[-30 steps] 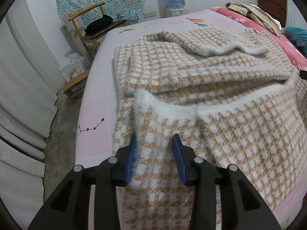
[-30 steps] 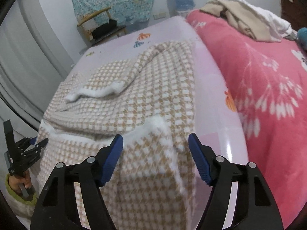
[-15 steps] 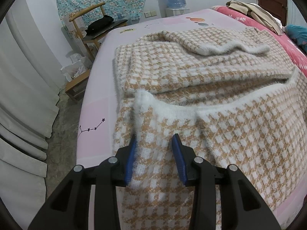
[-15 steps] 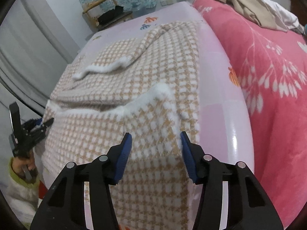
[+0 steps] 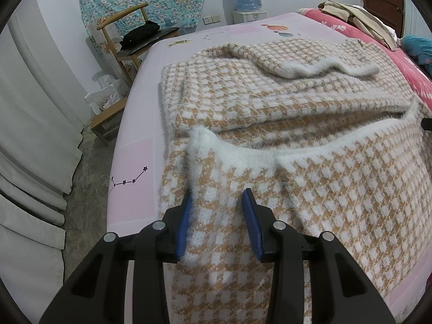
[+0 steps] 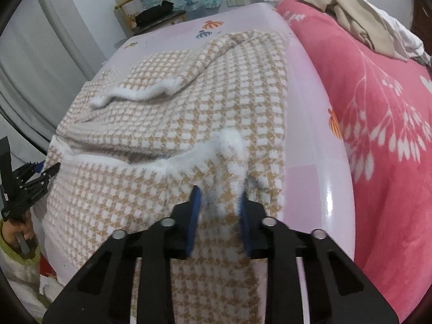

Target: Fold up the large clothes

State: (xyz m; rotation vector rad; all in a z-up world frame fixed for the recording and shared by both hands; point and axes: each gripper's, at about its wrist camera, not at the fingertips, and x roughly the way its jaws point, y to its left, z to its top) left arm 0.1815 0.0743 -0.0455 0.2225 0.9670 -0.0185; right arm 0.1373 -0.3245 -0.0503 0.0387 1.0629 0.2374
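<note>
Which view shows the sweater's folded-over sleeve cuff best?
Left wrist. The white fuzzy sleeve cuff lies sharp and unobstructed across the checked sweater. Right wrist shows the cuff too, but blurred and from an oblique angle.

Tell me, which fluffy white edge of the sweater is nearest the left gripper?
The white hem just beyond the left gripper, running across the sweater. The other white edge, the cuff, lies farther up the bed.

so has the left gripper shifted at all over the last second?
No. In the left wrist view the left gripper frames the same spot: the sweater hem and the star print on the bedsheet sit exactly where they were.
</note>
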